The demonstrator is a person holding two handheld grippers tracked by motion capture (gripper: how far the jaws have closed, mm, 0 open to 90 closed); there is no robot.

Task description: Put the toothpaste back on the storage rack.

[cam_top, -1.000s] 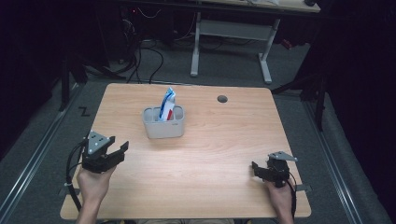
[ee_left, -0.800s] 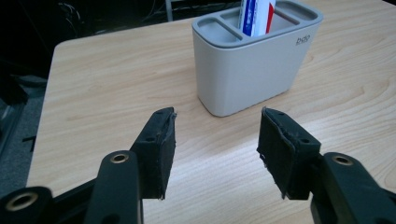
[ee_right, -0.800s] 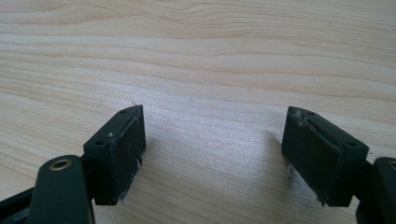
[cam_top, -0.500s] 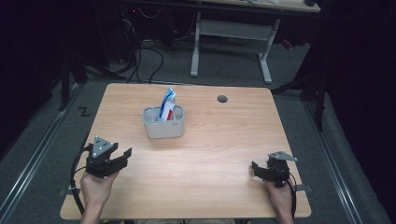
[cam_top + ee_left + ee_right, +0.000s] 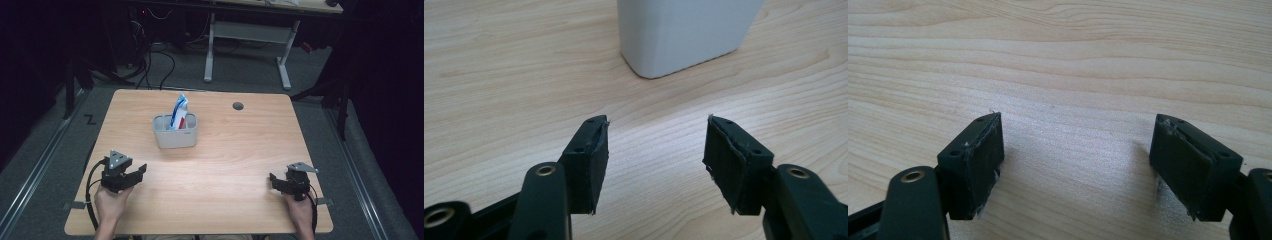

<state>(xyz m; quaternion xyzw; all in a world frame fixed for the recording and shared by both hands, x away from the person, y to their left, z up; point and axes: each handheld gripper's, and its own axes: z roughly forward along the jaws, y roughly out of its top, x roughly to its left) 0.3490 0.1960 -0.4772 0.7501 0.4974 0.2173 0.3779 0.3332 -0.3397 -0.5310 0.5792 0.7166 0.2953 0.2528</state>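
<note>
Wooden table point(image 5: 225, 165), grey holder point(image 5: 175, 132) with toothpaste tube point(image 5: 179, 112), left claw point(image 5: 134, 176) near

Upright grey holder point(image 5: 174, 136) with toothpaste tube point(image 5: 179, 112)

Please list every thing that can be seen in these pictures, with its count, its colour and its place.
table: one, light wood, fills the middle of the high view
holder: one, pale grey, on the table's far half, left of centre; ahead of the left gripper in its own view
tube: one, white, blue and red, stands upright in the holder
cable hole: one, dark, round, near the table's far edge, right of the holder
desk frame: one, pale grey, on the floor behind the table
left gripper: one, black, near the table's near left corner, jaws apart and just been opening, nothing between them
right gripper: one, black, near the table's near right corner, jaws apart over bare wood
</note>
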